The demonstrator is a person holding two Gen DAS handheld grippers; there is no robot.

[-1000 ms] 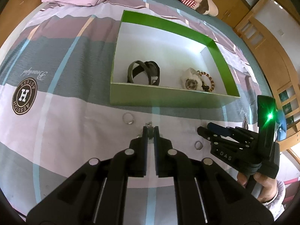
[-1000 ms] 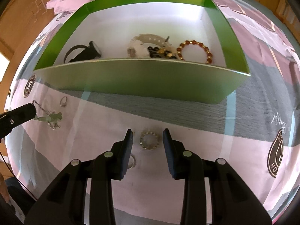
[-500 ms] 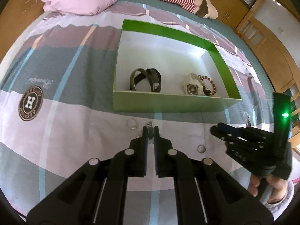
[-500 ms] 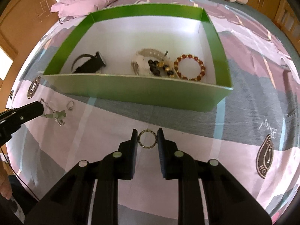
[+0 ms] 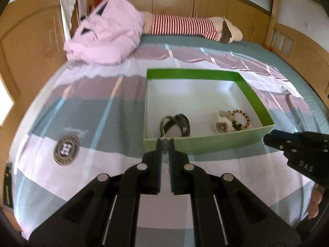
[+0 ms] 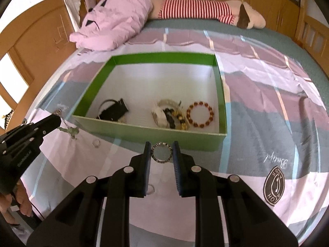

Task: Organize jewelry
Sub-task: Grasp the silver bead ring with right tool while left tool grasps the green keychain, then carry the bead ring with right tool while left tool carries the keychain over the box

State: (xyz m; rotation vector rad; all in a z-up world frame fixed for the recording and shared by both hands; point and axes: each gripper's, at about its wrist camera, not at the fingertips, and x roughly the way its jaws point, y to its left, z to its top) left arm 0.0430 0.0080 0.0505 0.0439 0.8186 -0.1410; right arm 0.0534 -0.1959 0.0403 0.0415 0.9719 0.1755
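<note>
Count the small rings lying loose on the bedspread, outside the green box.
2. The first ring lies before the green box; the second ring shows under the right gripper. Others may hide beneath the grippers.

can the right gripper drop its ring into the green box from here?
Probably yes. The right gripper holds the beaded ring just short of the green box's near wall, apparently above the rim; the box is open-topped and nothing stands between.

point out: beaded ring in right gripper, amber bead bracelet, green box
beaded ring (image 6: 161, 152): right wrist view, lower rim.
amber bead bracelet (image 6: 200, 113): right wrist view, bead loop.
green box (image 6: 144, 132): right wrist view, near wall.
</note>
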